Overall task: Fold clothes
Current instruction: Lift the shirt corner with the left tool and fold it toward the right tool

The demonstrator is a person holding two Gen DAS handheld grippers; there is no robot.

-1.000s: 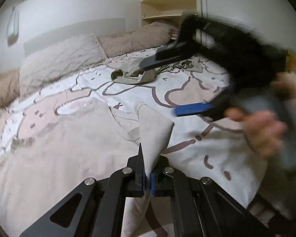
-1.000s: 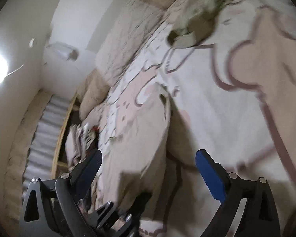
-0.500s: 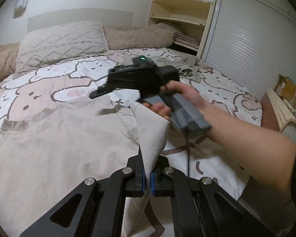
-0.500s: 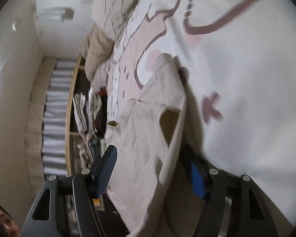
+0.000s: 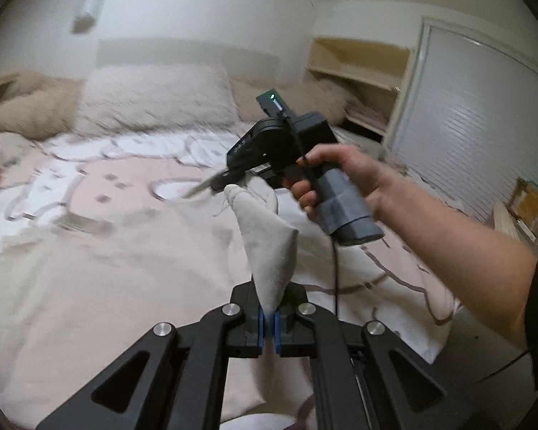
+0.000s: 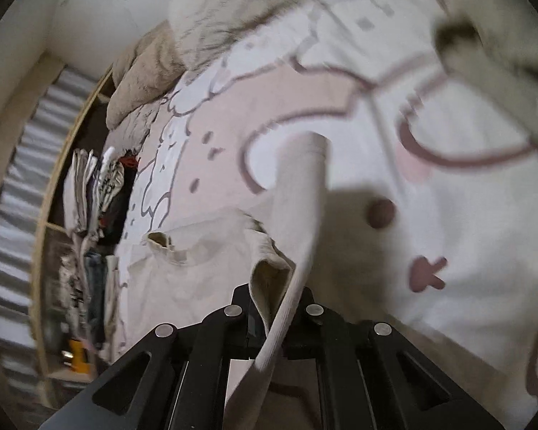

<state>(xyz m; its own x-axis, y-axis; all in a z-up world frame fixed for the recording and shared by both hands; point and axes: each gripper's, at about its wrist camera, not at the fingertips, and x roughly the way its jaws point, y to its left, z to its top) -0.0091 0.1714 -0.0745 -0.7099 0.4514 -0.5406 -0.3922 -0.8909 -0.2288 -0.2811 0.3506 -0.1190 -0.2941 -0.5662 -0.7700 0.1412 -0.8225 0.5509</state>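
Observation:
A beige garment [image 5: 107, 279] lies spread over the cartoon-print bedsheet [image 5: 125, 186]. My left gripper [image 5: 268, 322] is shut on one of its corners, which stands up as a cone of cloth [image 5: 269, 243]. In the left wrist view a hand [image 5: 340, 172] holds my right gripper [image 5: 215, 182] just beyond that cone, its fingers blurred. In the right wrist view my right gripper [image 6: 269, 326] has its jaws closing, pinching a folded edge of the same garment [image 6: 197, 279]. A long strip of the cloth [image 6: 301, 193] rises from between them.
Pillows [image 5: 154, 96] line the head of the bed. A wall shelf [image 5: 358, 68] and a slatted door [image 5: 477, 125] stand at the right. An olive garment [image 6: 502, 82] lies farther along the sheet. Folded clothes fill a shelf [image 6: 86, 193] beside the bed.
My right gripper came over the garment's edge with its jaws wide and has closed on it. My left gripper has risen and swung, still holding its corner.

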